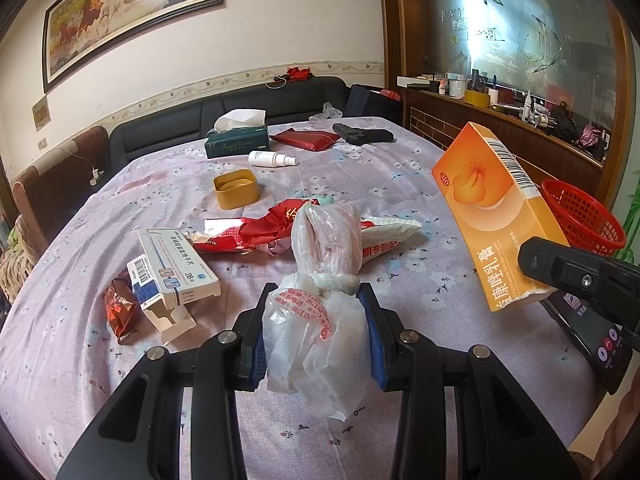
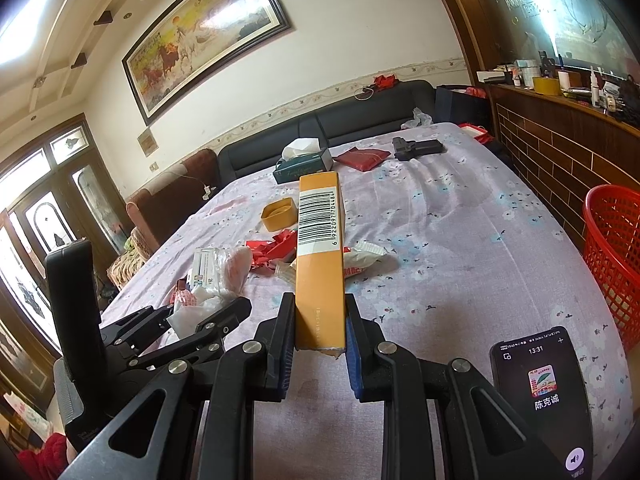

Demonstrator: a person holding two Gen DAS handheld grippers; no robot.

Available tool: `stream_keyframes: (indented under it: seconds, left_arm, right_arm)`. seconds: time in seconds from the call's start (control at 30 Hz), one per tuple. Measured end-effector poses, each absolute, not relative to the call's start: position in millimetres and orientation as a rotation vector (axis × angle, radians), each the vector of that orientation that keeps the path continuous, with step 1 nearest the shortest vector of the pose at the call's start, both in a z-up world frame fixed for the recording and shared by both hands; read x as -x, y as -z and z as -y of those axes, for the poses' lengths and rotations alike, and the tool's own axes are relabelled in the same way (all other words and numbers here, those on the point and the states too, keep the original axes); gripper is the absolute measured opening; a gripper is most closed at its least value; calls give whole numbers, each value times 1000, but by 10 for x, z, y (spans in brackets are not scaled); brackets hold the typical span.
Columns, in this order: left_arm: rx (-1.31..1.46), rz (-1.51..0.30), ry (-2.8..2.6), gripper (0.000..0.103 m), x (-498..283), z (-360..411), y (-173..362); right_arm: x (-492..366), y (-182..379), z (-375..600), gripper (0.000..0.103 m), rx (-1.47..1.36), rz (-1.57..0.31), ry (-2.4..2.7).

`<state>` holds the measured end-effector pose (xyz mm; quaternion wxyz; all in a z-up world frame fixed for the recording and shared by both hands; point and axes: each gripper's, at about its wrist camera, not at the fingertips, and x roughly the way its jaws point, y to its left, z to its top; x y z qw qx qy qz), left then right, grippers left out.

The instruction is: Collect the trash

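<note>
Both grippers are loaded and raised over the surface (image 1: 400, 168), which wears a floral purple cloth, so each has a piece of trash ready to carry off. The left gripper (image 1: 316, 320) has its jaws partly closed on a knotted white plastic bag (image 1: 316, 280), pinched just below the knot so the bundle stands up and the loose tail hangs down between the jaws. The right gripper (image 2: 320, 328) clamps the near end of an orange ointment box (image 2: 320, 240) by its narrow sides, the box pointing away with its barcode face up.

The likely destination is the red mesh basket (image 2: 612, 256) at the right edge, near the right gripper.

More trash lies in the middle: a crumpled red wrapper (image 1: 256, 232), a white-and-blue pill box (image 1: 176, 264) with its flap open, and a small red packet (image 1: 120, 312) at the near left. A phone (image 2: 540, 396) lies at the near right.
</note>
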<state>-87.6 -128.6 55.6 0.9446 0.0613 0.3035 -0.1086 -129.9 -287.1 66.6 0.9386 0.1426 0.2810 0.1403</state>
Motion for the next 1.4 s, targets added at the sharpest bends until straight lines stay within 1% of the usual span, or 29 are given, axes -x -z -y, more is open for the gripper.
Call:
stream_keyframes:
  seconds: [0.9,1.17,1.4]
  left_arm:
    - [-130,-618,247,38,912,1381,-584]
    - [-137,-615,346,38,876,1662,-801]
    - [-147,-657,532,38,823,2198,-1029]
  right_arm:
    - [1360,-709,2994,24,-320,-556,-276]
    - [1611,-929,3487,24,-386,-487,-194]
    - [1949,-1029,4209,24,-442,-419,-23]
